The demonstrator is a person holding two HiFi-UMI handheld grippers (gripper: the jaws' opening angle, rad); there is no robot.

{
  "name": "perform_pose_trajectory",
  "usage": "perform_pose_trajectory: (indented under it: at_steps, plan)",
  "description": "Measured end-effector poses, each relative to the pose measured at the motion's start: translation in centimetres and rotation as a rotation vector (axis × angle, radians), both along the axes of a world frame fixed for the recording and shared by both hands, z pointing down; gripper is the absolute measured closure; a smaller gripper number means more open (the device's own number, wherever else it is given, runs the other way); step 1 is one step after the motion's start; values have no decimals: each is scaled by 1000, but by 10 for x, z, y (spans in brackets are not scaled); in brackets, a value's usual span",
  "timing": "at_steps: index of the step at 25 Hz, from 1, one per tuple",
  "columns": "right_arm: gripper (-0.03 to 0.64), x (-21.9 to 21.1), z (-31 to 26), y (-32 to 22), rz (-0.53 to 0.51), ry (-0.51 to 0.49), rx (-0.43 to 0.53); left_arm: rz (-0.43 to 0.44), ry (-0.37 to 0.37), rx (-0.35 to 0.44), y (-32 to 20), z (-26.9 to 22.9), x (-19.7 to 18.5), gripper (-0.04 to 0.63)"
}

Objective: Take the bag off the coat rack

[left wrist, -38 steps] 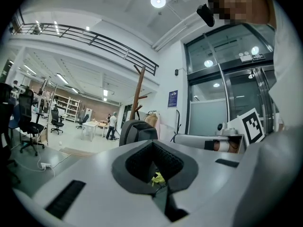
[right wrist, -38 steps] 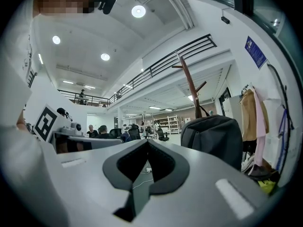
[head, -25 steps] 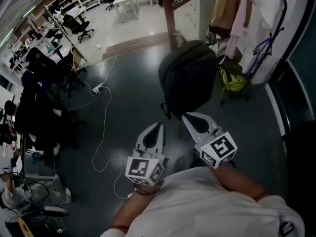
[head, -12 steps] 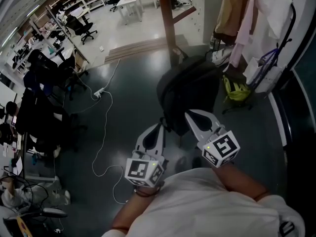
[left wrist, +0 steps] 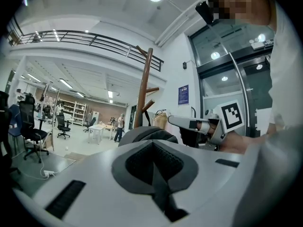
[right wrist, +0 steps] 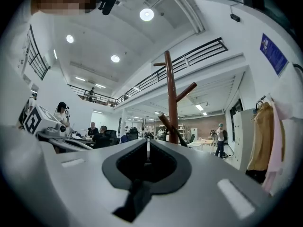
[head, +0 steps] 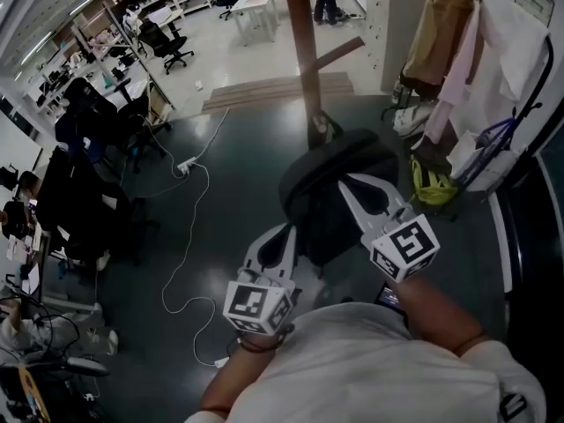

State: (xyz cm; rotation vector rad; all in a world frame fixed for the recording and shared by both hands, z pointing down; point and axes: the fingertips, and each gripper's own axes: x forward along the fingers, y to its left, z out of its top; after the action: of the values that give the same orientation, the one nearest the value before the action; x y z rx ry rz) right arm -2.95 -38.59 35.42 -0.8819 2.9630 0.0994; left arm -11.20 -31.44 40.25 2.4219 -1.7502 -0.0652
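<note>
A black backpack [head: 330,196] hangs low against the brown wooden coat rack pole [head: 300,42]. My right gripper [head: 345,180] is raised in front of the backpack's upper part, jaws together with nothing between them. My left gripper [head: 284,229] sits lower, at the backpack's left bottom edge, also shut and empty. In the left gripper view the backpack's rounded top [left wrist: 142,134] shows just over the jaws, with the pole [left wrist: 143,89] behind it and the right gripper [left wrist: 173,121] beside it. The right gripper view looks at the pole and its pegs [right wrist: 171,98].
Coats hang on a rack at the right [head: 458,51], with a yellow-green item [head: 432,183] on the floor below. A white cable [head: 189,236] trails over the dark floor at the left. Office chairs [head: 97,122] and desks stand farther left. People stand in the background.
My right gripper has risen and moved forward, from below the backpack to in front of its upper part. The left gripper has stayed about where it was.
</note>
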Motion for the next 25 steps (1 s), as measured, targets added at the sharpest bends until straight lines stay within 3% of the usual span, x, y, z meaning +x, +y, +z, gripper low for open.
perform_pose_trajectory:
  at_steps: [9, 17, 25]
  plan:
    - [595, -18, -21, -62, -122, 164, 23, -60, 9, 5, -31, -13, 1, 594]
    - [589, -29, -32, -107, -133, 285, 82, -98, 8, -1, -49, -12, -1, 594]
    - [575, -44, -19, -124, -183, 359, 56, -104, 3, -6, -61, -12, -2, 594]
